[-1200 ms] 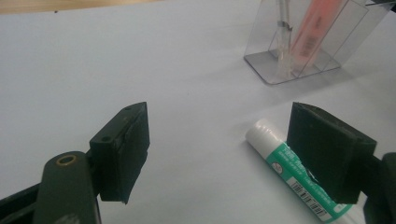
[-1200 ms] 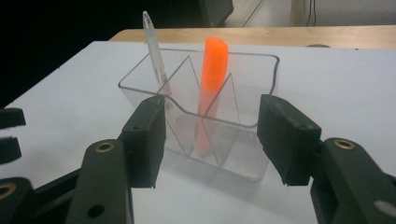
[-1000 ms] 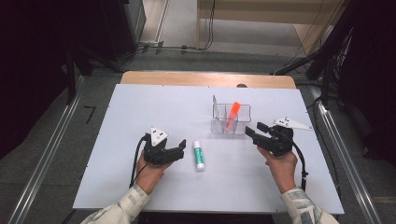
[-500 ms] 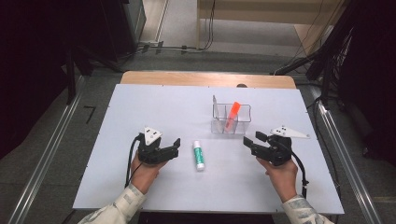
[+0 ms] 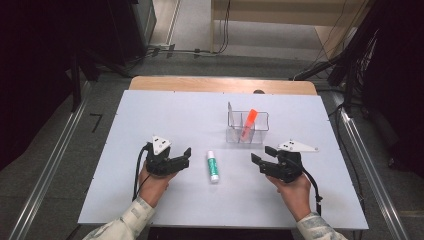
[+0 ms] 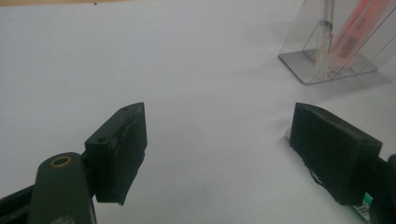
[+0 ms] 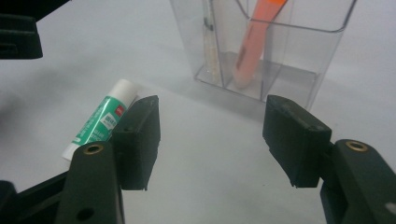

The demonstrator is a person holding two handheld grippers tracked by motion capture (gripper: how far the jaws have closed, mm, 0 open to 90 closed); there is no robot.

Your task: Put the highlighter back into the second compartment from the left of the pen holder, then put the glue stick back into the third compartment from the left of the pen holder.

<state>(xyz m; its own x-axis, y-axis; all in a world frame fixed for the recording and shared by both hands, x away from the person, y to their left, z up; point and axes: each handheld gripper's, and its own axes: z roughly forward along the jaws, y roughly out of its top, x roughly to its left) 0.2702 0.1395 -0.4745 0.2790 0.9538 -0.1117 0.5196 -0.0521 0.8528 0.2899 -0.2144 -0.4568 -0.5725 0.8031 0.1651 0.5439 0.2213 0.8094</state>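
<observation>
A green and white glue stick point(image 5: 213, 166) lies flat on the white table point(image 5: 150, 115), between my two grippers. My left gripper point(image 5: 186, 157) rests just left of it, open and holding nothing. In the left gripper view the jaws point(image 6: 219, 121) frame bare table, and the glue stick's label point(image 6: 363, 205) peeks out behind the right jaw. My right gripper point(image 5: 261, 154) is open to the stick's right, also holding nothing. Past its jaws point(image 7: 212, 112) lie the glue stick point(image 7: 105, 119) and a clear organizer point(image 7: 299, 60) holding an orange highlighter point(image 7: 252, 46).
The clear organizer point(image 5: 247, 127) with the orange highlighter point(image 5: 248, 124) stands behind the glue stick, right of centre. A thin clear pen point(image 7: 208, 42) stands in its left compartment. Wooden table edge point(image 5: 220, 84) runs along the far side. Black cables point(image 5: 137, 172) trail from the grippers.
My right gripper has drawn back toward the near edge and sunk a little, with its jaws still apart. The left gripper has barely shifted. The glue stick has not moved.
</observation>
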